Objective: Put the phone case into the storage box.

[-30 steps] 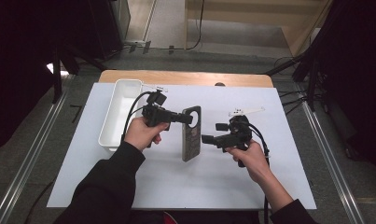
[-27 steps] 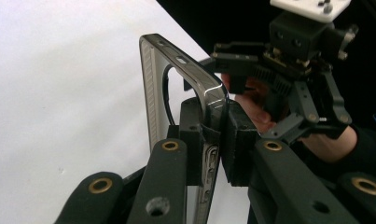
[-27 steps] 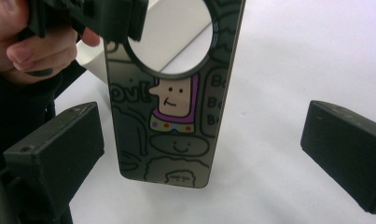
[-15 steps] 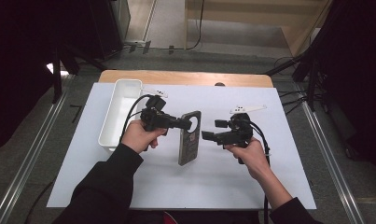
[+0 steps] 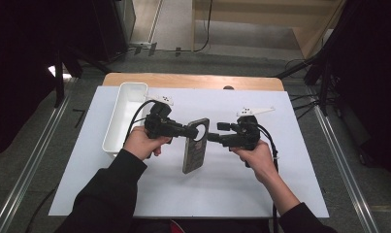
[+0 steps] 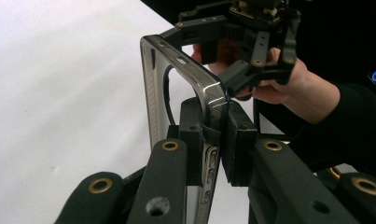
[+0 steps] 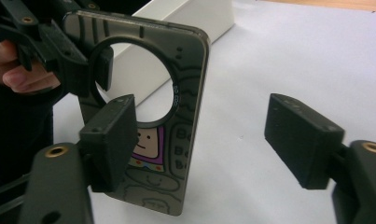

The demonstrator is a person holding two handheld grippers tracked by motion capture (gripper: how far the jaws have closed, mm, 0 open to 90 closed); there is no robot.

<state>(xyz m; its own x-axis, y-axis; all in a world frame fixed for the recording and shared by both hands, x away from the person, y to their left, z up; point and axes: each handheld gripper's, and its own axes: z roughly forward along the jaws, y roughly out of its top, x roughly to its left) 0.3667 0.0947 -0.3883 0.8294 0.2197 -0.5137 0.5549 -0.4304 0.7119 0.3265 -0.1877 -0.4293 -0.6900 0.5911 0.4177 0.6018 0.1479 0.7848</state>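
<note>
Phone case point(image 5: 195, 145) stands upright above table, long axis toward person. Left gripper point(image 5: 190, 131) clamps case's top left edge. Right gripper point(image 5: 211, 137) just right of case, jaws closing, half-open, holding nothing yet.

Hidden and cut-off parts around the grey printed phone case point(image 7: 174, 140)

In the right gripper view, the case's lower end runs off the bottom edge, and the near black pad of the right tongs point(image 7: 202, 144) covers part of its cartoon print. In the left gripper view, the left tongs point(image 6: 213, 140) hide the strip of case edge they clamp. The small lettering beside the round cut-out is too small to read.
</note>
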